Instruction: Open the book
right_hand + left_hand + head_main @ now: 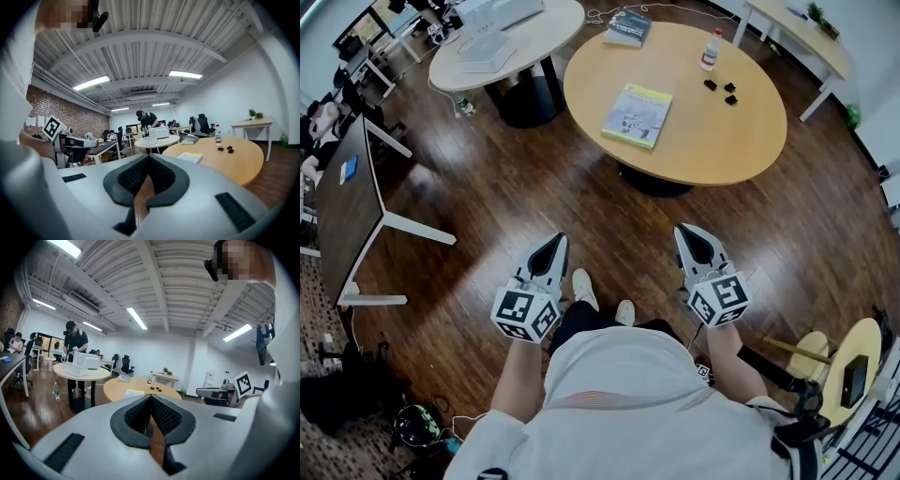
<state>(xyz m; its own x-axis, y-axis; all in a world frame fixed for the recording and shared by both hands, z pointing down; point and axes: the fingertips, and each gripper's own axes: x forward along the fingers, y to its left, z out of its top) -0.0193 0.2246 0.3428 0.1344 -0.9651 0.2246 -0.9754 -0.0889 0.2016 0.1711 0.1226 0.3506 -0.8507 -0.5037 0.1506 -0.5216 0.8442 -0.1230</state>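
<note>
A closed book with a yellow-green cover [637,114] lies flat near the left front of the round wooden table [731,150]. In the left gripper view the book [134,393] is small and far ahead, and so it is in the right gripper view [189,157]. My left gripper [558,242] is held over the dark wooden floor, well short of the table, jaws shut and holding nothing. My right gripper [684,231] hangs beside it, also shut and holding nothing. In their own views the left gripper [151,396] and right gripper [148,156] each show tips meeting.
A second book [628,26], a bottle [710,49] and small black items [722,91] lie on the same table. A white round table [502,42] stands behind it, a dark desk [347,202] at left. A person works at the white table.
</note>
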